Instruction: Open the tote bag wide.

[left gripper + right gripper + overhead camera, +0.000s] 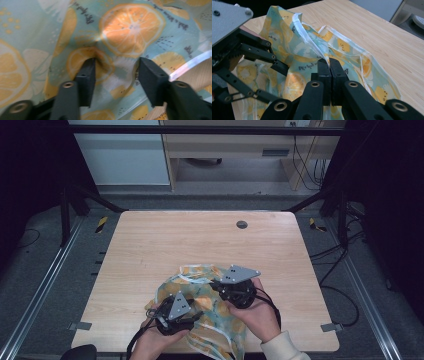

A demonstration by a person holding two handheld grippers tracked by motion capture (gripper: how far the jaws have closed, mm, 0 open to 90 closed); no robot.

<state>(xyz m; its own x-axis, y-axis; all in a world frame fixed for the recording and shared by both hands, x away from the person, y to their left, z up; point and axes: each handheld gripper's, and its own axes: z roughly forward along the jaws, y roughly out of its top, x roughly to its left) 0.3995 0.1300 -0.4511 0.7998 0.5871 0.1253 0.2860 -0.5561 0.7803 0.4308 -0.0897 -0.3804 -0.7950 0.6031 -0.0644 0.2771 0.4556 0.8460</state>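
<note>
A light blue cloth printed with orange slices (198, 276) lies bunched on the wooden table (150, 245) near its front edge. My right gripper (216, 285) is shut on a raised fold of the cloth (312, 47); in the right gripper view its jaws (329, 65) stand together with the white-hemmed edge pinched between them. My left gripper (196, 313) reaches over the cloth from the left. In the left gripper view its jaws (116, 72) stand apart over the cloth (132, 25), the left fingertip (87, 75) denting the fabric, nothing pinched. Both hands rest at the table's front.
A small round grommet (242, 224) sits near the table's far edge. Bare wood stretches behind and to both sides of the cloth. Black frame posts (67, 215) and loose cables (340, 250) flank the table on the floor.
</note>
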